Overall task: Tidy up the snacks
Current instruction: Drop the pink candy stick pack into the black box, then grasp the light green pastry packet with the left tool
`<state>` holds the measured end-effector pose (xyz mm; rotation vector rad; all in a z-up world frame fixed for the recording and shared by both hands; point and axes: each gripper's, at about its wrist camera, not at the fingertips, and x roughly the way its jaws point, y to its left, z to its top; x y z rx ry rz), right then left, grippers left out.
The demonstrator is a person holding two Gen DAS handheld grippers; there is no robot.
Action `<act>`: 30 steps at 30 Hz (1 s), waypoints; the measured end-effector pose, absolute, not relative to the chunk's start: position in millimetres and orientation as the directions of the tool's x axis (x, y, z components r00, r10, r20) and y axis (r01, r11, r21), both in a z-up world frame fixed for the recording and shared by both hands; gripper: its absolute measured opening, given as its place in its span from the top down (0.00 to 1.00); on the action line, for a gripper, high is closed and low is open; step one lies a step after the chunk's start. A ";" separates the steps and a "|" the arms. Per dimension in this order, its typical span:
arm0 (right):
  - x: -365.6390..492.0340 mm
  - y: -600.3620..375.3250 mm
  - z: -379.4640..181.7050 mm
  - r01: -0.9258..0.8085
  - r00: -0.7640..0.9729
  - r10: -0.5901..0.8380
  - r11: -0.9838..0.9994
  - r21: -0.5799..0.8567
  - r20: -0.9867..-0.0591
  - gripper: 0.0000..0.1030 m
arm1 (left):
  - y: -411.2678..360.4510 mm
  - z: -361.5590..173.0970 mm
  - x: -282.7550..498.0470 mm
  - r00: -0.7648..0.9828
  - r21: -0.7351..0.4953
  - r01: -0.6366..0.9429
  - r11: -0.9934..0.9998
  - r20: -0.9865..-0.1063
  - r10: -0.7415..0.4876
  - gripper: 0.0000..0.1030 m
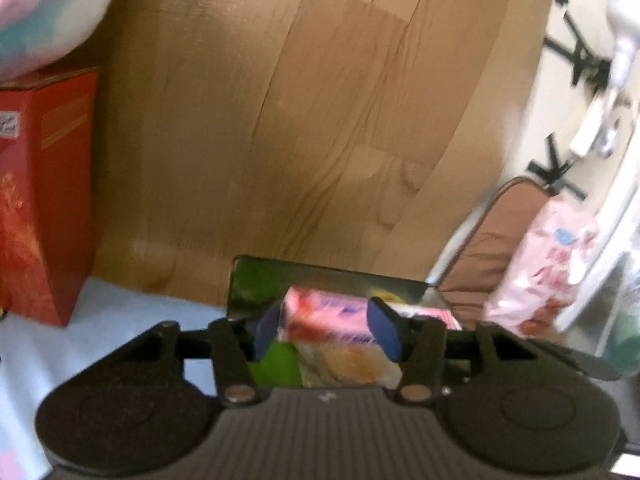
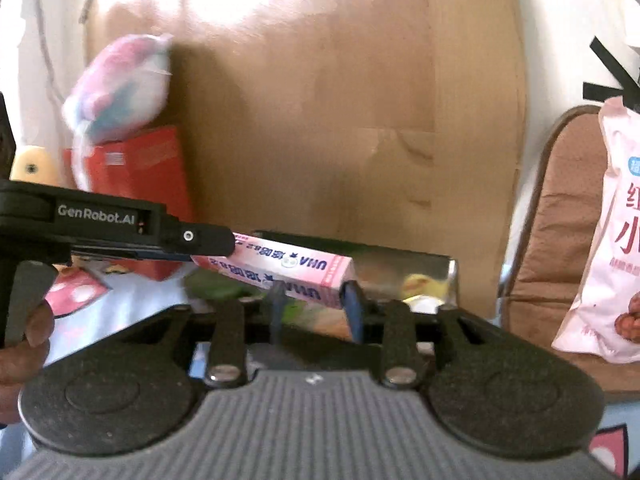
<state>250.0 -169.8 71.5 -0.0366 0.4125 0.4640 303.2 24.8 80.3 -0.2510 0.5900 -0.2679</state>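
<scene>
The left gripper [image 1: 326, 330] is clamped on a pink candy box [image 2: 276, 268], held above the metal tray [image 2: 450, 276] of snacks. The right gripper [image 2: 316, 306] stands apart, its pads just under the box. Behind stand a cardboard sheet [image 1: 280, 120], a red box [image 1: 44, 192] and a pink snack bag [image 2: 616, 240].

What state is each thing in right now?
pink candy box: tilted, clamped in left gripper
right gripper: open, at the box's other end
metal tray: holding snacks
red box: upright, pastel bag on top
pink snack bag: leaning on brown cushion
</scene>
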 end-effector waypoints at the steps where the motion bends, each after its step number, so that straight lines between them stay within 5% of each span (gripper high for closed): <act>1: 255.1 -169.7 69.9 -0.432 0.815 0.418 0.900 0.058 -0.400 0.47 | 24.3 80.6 301.7 0.804 -0.294 0.166 0.941 -0.512 -0.302 0.50; 4: 249.6 -181.2 70.0 -0.404 0.830 0.402 0.911 0.080 -0.386 0.46 | 36.0 86.7 279.9 0.825 -0.317 0.180 0.931 -0.468 -0.318 0.36; 11: 205.9 -214.2 51.9 -0.460 0.750 0.520 0.854 0.241 -0.409 0.44 | 79.0 65.7 212.6 0.801 -0.388 0.123 0.914 -0.504 -0.322 0.36; 14: 195.5 -207.6 34.8 -0.500 0.649 0.595 0.803 0.324 -0.474 0.45 | 88.8 47.5 189.9 0.775 -0.431 0.085 0.898 -0.538 -0.332 0.40; 17: 185.2 -188.3 25.7 -0.527 0.592 0.624 0.778 0.341 -0.510 0.47 | 88.4 32.5 176.3 0.733 -0.455 0.068 0.888 -0.581 -0.354 0.57; 19: 179.0 -171.3 21.8 -0.562 0.529 0.668 0.738 0.374 -0.523 0.60 | 86.7 26.0 166.7 0.708 -0.480 0.082 0.873 -0.589 -0.390 0.73; 21: 168.3 -151.6 18.8 -0.599 0.462 0.704 0.696 0.396 -0.538 0.71 | 86.5 22.9 151.8 0.708 -0.456 0.075 0.887 -0.602 -0.369 0.72; 26: 126.1 -115.5 19.7 -0.744 0.397 0.711 0.619 0.251 -0.580 0.51 | 114.5 21.1 103.2 0.704 -0.501 0.065 0.863 -0.589 -0.395 0.71; 30: 106.2 -124.3 24.9 -0.776 0.403 0.727 0.593 0.213 -0.556 0.48 | 143.1 23.5 79.1 0.740 -0.489 -0.020 0.872 -0.594 -0.316 0.65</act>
